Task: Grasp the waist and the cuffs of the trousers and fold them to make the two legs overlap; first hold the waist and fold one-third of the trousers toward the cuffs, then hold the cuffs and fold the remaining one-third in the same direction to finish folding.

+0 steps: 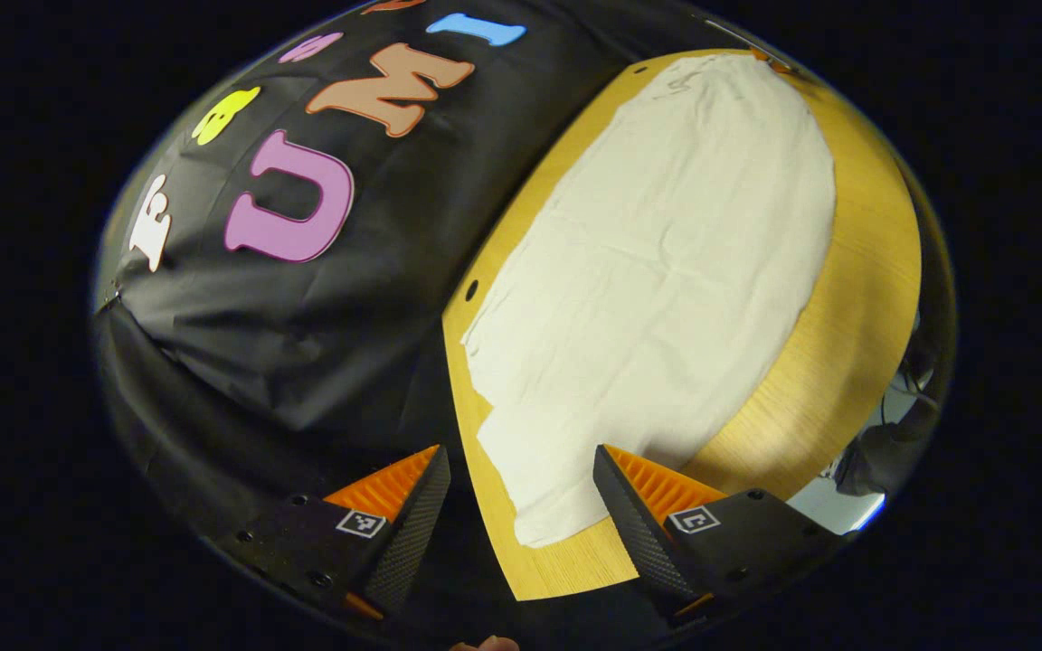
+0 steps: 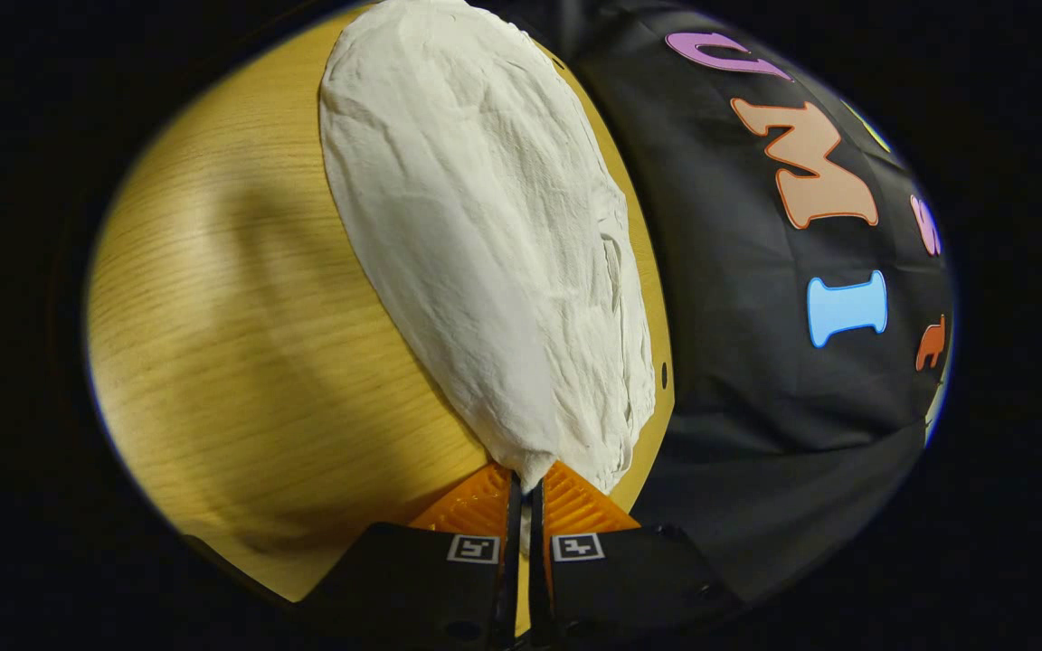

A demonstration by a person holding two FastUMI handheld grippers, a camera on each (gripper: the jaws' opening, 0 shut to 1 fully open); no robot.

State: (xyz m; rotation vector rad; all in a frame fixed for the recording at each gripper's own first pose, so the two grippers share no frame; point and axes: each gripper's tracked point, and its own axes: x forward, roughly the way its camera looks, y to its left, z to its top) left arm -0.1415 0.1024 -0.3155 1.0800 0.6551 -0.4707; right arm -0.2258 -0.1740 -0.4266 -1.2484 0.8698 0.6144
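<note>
The right gripper (image 2: 522, 493) pinched the trousers (image 2: 485, 235), which ran toward 12 o'clock; the left gripper (image 1: 521, 479) hovered wide over their near end.

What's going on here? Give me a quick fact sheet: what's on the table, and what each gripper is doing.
item: pale trousers lying flat
surface: wooden table
left gripper: open, fingers spread above one end of the trousers, holding nothing
right gripper: shut on the trousers' edge at the other end
backdrop: black cloth wall behind the table
fold: none visible yet
</note>
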